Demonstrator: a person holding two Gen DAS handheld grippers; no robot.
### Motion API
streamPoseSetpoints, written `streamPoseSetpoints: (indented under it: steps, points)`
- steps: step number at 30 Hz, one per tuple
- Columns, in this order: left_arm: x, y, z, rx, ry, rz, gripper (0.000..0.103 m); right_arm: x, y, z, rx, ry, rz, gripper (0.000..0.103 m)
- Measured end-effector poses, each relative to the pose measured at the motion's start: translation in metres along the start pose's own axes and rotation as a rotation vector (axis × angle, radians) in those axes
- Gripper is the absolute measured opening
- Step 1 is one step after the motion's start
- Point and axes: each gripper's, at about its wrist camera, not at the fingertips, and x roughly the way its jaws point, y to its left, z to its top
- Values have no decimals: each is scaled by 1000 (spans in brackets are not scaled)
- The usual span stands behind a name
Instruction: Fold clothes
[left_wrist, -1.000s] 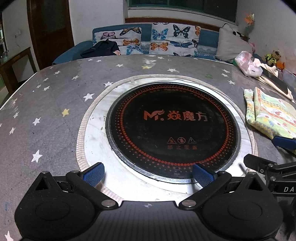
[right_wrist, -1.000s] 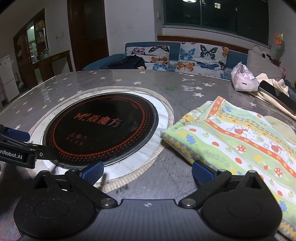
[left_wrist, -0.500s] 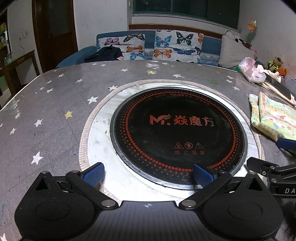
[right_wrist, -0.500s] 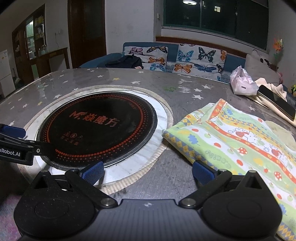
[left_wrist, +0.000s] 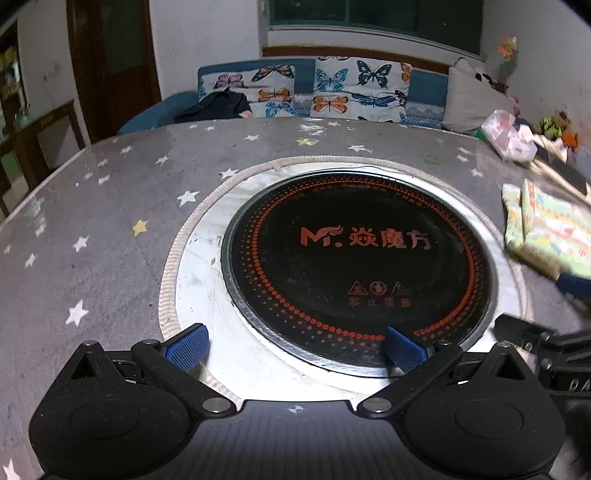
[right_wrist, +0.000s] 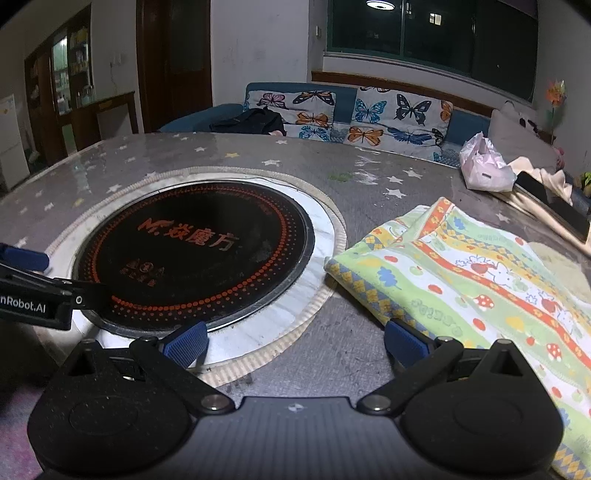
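Note:
A folded green and yellow patterned cloth (right_wrist: 476, 280) lies on the grey star-print table, to the right of the round black cooktop (right_wrist: 199, 251). In the left wrist view the same cloth (left_wrist: 546, 229) sits at the far right edge. My right gripper (right_wrist: 295, 343) is open, low over the table just in front of the cloth's near left corner, with nothing between its blue pads. Also open and empty, my left gripper (left_wrist: 295, 349) hovers over the cooktop's (left_wrist: 354, 266) near rim. Each gripper shows at the edge of the other's view.
A pink plastic bag (right_wrist: 484, 166), a dark phone (right_wrist: 554, 203) and a cream cloth lie at the table's far right. A butterfly-print sofa (right_wrist: 351, 114) with a dark garment stands behind the table. Bare star-print tabletop (left_wrist: 92, 229) stretches left of the cooktop.
Both grippers have drawn back and risen slightly, so the room behind shows more. The cloth lies unmoved, and both grippers stay open.

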Motion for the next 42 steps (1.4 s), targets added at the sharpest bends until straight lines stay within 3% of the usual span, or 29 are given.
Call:
streamPoseSetpoints:
  steps: [12, 42]
  points:
    - [-23, -27, 7, 60, -46, -55, 103, -26, -6, -6, 43, 13, 17, 103]
    - [-74, -109, -11, 221, -121, -194, 103, -95, -54, -39, 184, -20, -182, 103]
